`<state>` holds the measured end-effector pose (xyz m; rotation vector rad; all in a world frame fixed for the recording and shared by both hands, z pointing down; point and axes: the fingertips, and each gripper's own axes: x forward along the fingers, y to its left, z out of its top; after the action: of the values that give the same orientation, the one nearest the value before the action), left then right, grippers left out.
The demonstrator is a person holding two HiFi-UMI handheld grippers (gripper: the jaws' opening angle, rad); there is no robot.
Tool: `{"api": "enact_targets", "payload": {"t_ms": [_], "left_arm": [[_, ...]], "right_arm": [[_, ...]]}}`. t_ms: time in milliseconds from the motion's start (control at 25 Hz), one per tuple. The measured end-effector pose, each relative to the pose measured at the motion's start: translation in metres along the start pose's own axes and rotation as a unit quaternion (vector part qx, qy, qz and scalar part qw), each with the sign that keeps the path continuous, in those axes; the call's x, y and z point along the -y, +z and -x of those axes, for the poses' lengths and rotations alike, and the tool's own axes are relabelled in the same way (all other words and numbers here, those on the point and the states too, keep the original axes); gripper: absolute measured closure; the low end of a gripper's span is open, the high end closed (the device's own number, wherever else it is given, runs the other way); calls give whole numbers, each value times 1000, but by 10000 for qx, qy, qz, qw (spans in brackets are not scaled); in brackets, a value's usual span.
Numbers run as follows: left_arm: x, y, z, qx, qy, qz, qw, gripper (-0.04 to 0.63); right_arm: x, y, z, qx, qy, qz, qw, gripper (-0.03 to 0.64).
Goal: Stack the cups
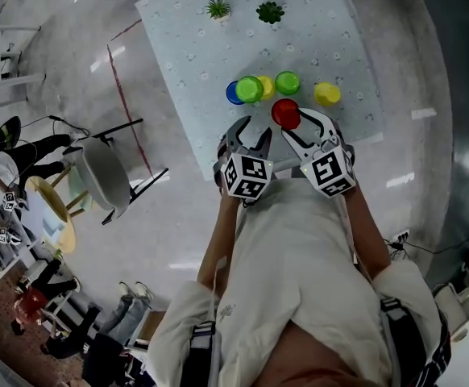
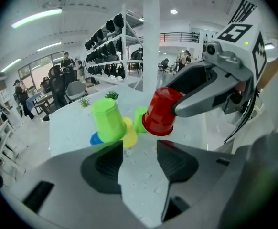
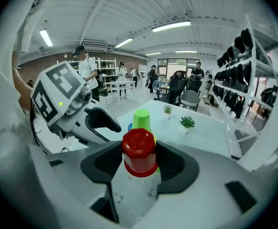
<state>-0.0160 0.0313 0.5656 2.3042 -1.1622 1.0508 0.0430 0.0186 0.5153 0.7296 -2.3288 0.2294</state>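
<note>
Right hand-held gripper (image 3: pixel 140 163) clamps the red cup (image 1: pixel 285 113) (base up); left hand-held gripper (image 2: pixel 139 159) gapes empty.

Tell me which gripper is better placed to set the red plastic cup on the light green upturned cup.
Right. The right gripper grips the red plastic cup, with the light green upturned cup just ahead; the left gripper is open and empty.

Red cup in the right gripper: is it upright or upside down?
Upside down: the red cup's closed base faces up, its wide rim down, clamped in the right gripper.
</note>
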Motion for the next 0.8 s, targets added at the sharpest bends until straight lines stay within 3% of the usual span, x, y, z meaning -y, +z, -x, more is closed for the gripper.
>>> {"api": "enact_targets", "payload": {"t_ms": [800], "left_arm": [[-8, 10, -15, -178, 243, 353, 9989, 368]], "right_arm": [[40, 18, -23, -15, 358, 285, 9990, 397]]}}
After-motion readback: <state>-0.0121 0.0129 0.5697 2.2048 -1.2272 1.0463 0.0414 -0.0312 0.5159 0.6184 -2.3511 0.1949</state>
